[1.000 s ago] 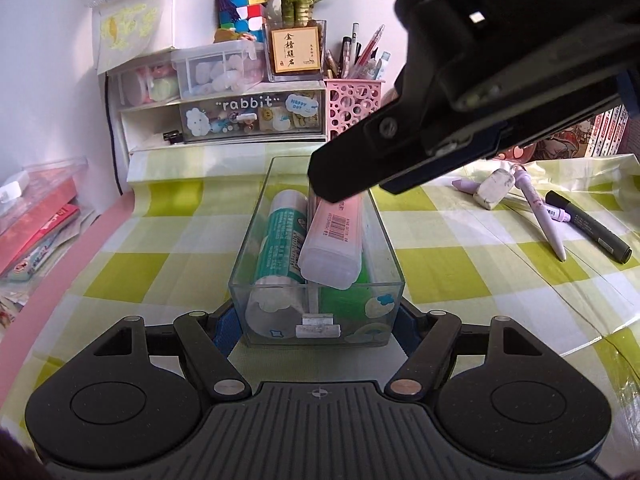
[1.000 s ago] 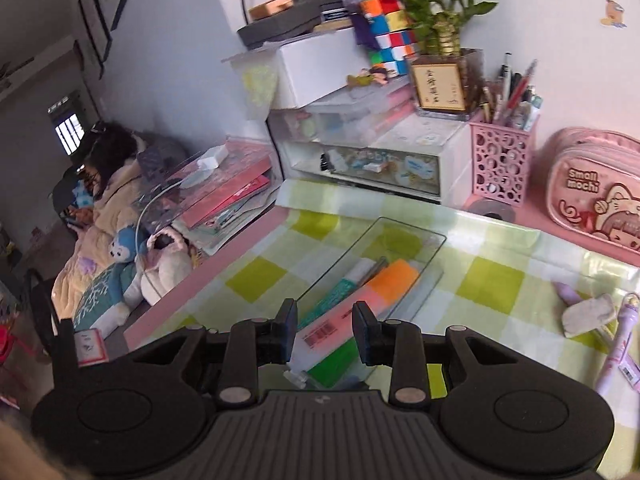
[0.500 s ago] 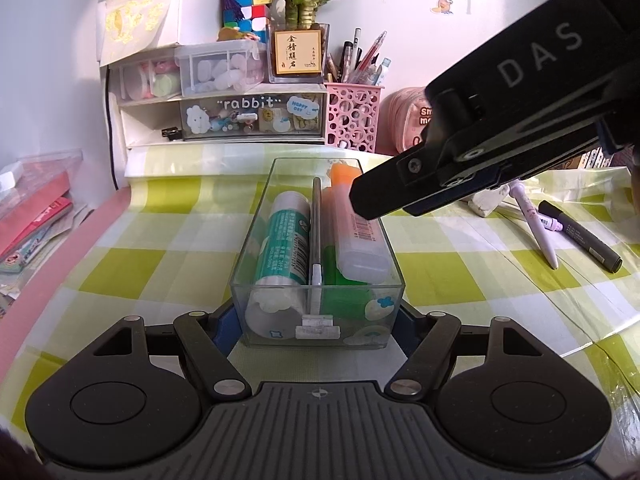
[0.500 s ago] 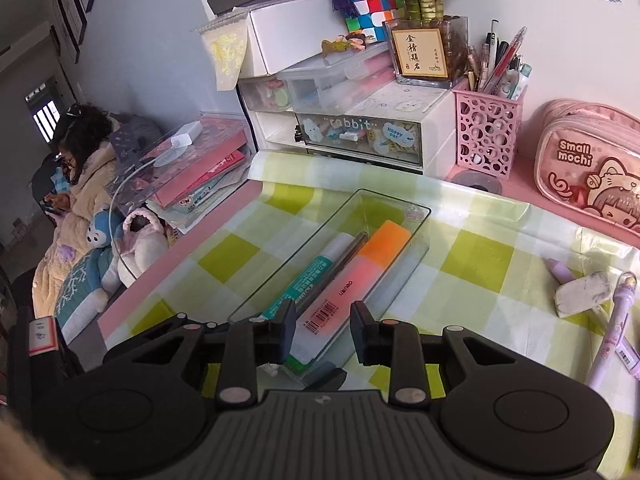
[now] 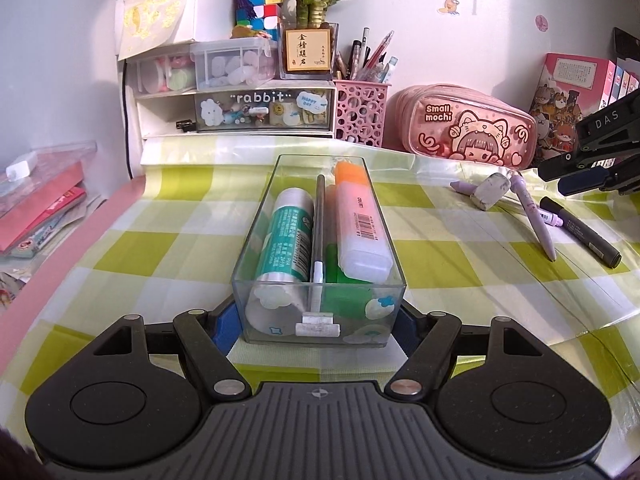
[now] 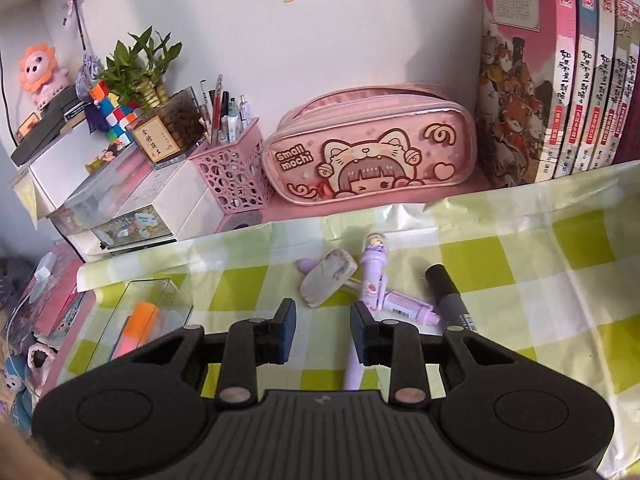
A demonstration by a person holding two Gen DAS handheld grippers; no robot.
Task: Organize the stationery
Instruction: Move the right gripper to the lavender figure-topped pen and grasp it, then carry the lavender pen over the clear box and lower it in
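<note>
A clear plastic tray (image 5: 256,240) sits on the green checked cloth, and my left gripper (image 5: 318,322) is shut on its near end. In it lie a teal glue stick (image 5: 286,236), a thin grey pen (image 5: 319,224), a green item and an orange-capped pink highlighter (image 5: 358,220). My right gripper (image 6: 323,334) is open and empty, above a purple pen (image 6: 370,292). Beside that pen lie a grey eraser (image 6: 328,282) and a black marker (image 6: 452,300). The right gripper also shows at the right edge of the left wrist view (image 5: 596,164).
A pink pencil case (image 6: 368,160), a pink pen basket (image 6: 232,172), drawer boxes (image 5: 240,112) and books (image 6: 560,88) line the back wall. Pink folders (image 5: 36,212) lie off the cloth at the left.
My right gripper let go of the pink highlighter into the tray, opened, and swung right to hover over the purple pen. My left gripper stayed on the tray.
</note>
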